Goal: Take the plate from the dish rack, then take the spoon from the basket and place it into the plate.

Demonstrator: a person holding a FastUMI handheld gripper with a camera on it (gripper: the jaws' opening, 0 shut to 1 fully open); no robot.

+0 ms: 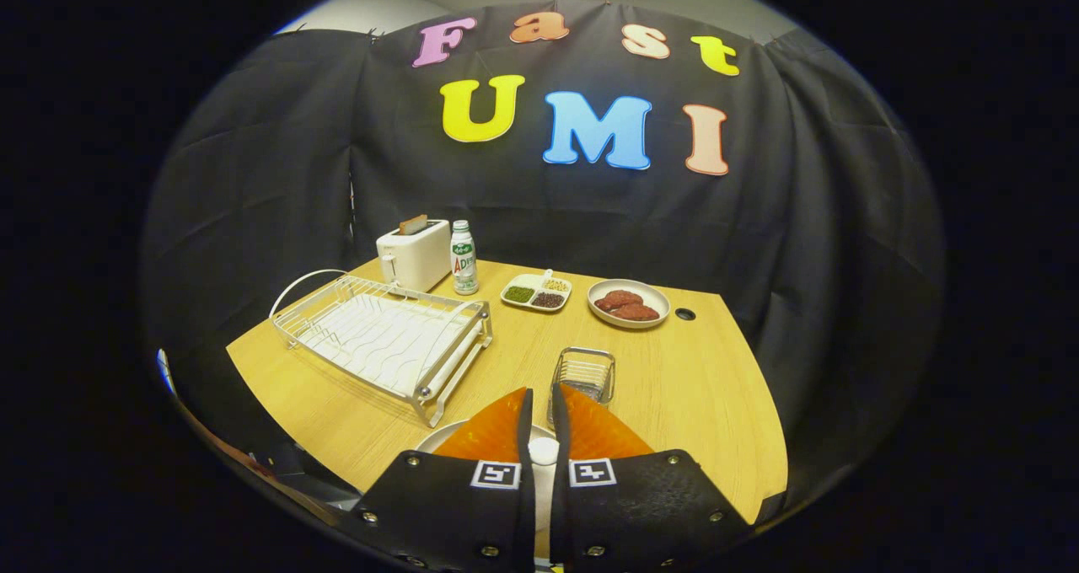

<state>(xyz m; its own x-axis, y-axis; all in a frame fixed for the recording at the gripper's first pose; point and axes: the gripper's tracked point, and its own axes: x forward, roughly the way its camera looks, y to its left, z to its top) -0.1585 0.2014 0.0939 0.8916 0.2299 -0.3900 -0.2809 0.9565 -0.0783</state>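
White round plate [438, 438] lies on the wooden desk [674, 388] beneath the nearly closed fingers [541, 425] pinching a pale spoon handle [543, 453], so letting go off-centre could drop the spoon onto the desk beside the wire basket [583, 375].

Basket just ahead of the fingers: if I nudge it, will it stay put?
Probably not: the basket is thin open wire, so likely light and apt to slide on the smooth table. Its footprint is small, so a high nudge might tip it. The fingers of the gripper are nearly together, something white between them.
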